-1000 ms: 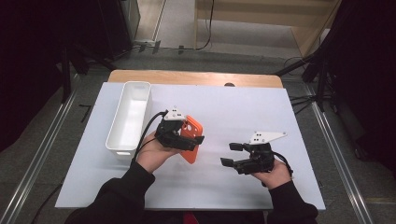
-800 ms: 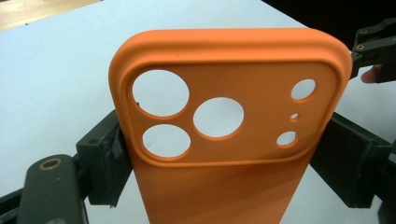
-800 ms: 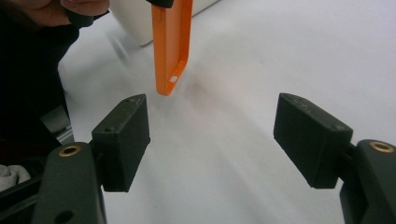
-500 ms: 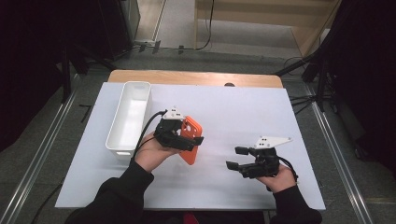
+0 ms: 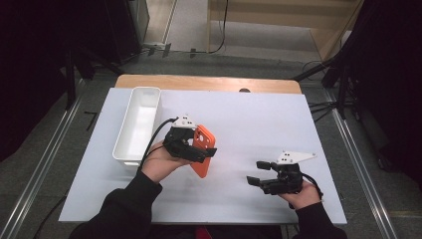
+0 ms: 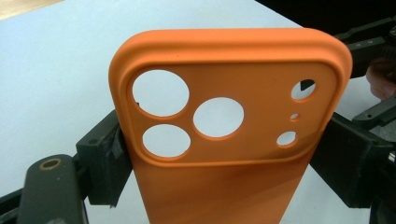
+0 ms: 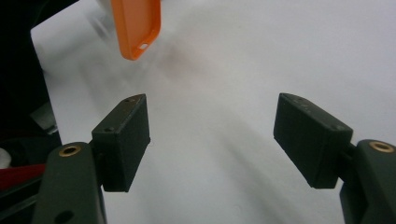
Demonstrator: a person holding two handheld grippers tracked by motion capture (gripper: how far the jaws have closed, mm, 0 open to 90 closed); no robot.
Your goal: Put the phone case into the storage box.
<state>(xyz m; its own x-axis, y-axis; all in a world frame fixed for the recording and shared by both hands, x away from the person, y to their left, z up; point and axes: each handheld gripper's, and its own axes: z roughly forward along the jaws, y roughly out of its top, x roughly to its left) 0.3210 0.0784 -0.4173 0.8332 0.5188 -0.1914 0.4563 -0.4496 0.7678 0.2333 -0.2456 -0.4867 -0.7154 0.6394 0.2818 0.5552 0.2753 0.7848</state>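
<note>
Gripping orange phone case (image 6: 224,140) (upright): left claw (image 5: 201,149).

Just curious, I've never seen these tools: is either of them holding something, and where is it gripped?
The left gripper clamps the orange phone case by its two long side edges, near the camera cutouts. The right gripper is open and holds nothing.

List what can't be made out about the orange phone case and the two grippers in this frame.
- Orange phone case: its lower end is cut off by the bottom edge of the left gripper view; in the high view the left gripper covers its middle.
- Right gripper, jaws apart: the right gripper view is motion-blurred, so the case's bottom cutouts stay unclear.
</note>
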